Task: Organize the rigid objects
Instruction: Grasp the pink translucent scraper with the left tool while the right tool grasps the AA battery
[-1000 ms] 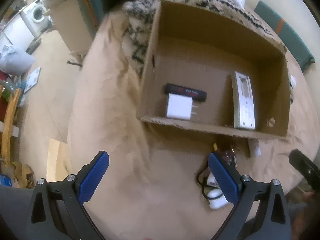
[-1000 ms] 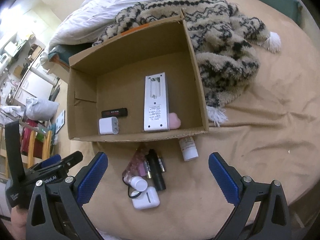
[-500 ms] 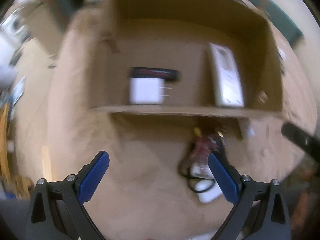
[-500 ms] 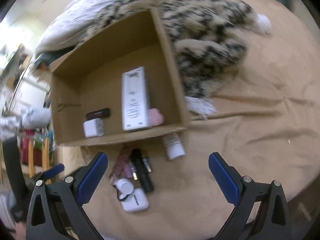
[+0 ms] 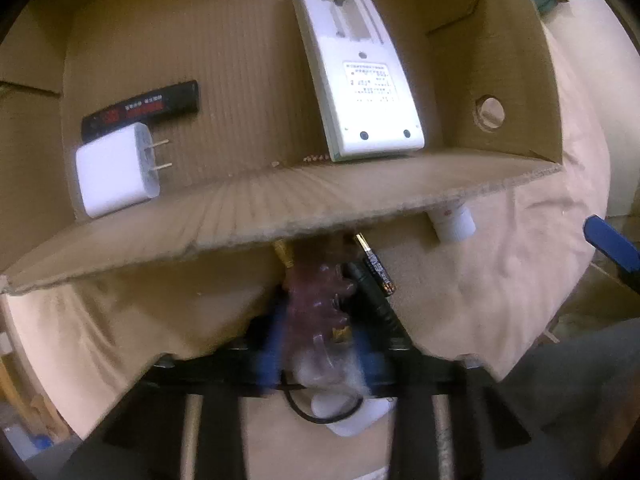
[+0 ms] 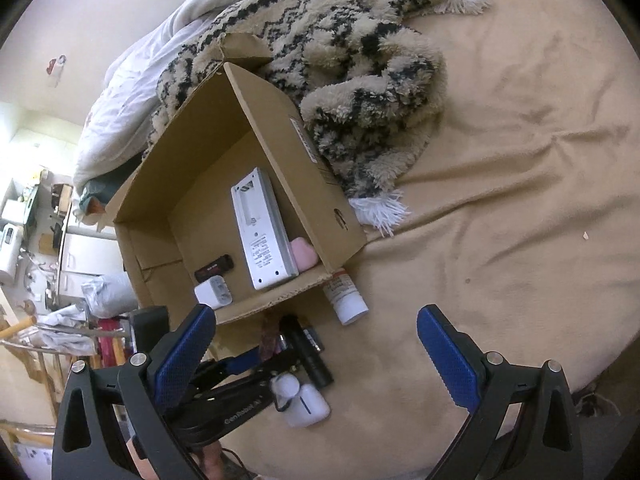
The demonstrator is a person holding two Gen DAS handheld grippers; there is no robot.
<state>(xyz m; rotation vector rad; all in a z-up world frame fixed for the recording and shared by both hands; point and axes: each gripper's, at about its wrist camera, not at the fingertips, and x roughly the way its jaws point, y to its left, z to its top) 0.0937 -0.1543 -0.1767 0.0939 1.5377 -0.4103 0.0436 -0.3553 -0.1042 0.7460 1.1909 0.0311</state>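
On a tan bedspread, the left gripper [image 5: 320, 354] is closing around a purple clip-like trinket [image 5: 318, 304] lying at six o'clock of the cardboard box [image 5: 280, 208], apparently to lift it in beside the white charger [image 5: 116, 168]. At four o'clock, the right gripper [image 6: 316, 354] hangs open and empty, likely awaiting the white tube [image 6: 346, 296].

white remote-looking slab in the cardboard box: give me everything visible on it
The long white plastic slab lies flat on the floor of the open cardboard box, back side up. An uncovered battery bay sits at its far end, a printed label mid-body, and two dark round feet near the close end. That end rests by the box's front wall. In the right wrist view a pink rounded object sits against its side. No gripper touches it.
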